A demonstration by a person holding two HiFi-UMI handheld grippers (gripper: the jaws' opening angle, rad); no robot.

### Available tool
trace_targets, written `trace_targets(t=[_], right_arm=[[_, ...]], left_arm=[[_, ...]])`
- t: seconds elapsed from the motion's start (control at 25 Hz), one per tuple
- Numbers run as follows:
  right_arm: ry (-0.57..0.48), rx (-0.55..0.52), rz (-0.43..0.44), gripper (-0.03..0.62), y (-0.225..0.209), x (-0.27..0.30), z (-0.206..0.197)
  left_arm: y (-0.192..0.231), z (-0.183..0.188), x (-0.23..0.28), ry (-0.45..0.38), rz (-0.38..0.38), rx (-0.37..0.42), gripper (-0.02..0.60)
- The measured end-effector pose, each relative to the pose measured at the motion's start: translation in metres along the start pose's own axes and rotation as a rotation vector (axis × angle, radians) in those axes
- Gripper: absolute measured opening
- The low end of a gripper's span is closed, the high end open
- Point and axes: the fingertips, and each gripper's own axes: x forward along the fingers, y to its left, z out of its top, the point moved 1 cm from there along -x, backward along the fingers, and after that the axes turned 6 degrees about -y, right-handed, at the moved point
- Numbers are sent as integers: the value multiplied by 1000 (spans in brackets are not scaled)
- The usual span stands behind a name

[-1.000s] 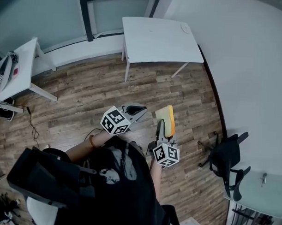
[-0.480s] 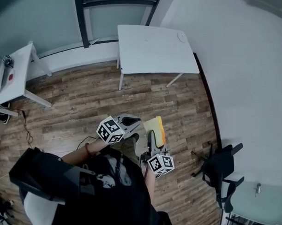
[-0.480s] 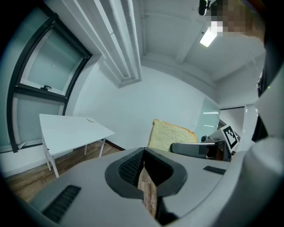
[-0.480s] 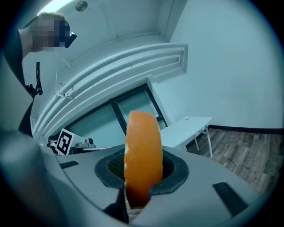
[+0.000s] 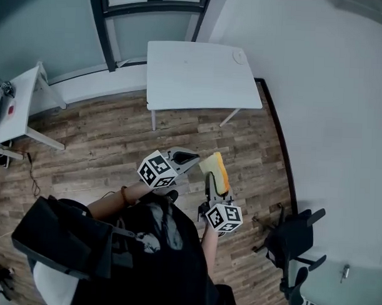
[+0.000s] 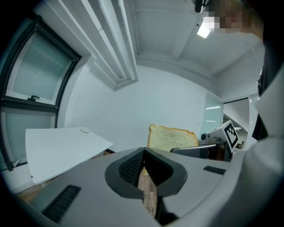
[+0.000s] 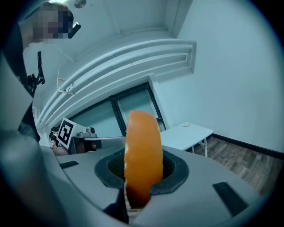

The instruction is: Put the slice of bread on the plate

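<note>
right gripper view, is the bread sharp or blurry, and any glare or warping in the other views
Right gripper view: the slice of bread is close and soft, with fisheye-dark corners. Left gripper view: a ceiling light glares; the bread is sharper. Head view: the table looks bowed.

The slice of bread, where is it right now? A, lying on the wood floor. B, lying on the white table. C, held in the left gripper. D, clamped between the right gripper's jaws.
D: in the right gripper view the jaws of the right gripper press on the lower part of the slice of bread, which stands upright out of them, crust edge toward the camera.
</note>
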Motion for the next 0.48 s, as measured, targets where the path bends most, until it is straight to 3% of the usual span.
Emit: trace_targets(t=[0.28,0.48], right_arm=[[38,48,33,98,-47,22,3],[71,59,49,98,-66,58,6]], left_arm=[[8,-12,40,52,14,-17,5],[51,-6,58,60,67,-52,5]])
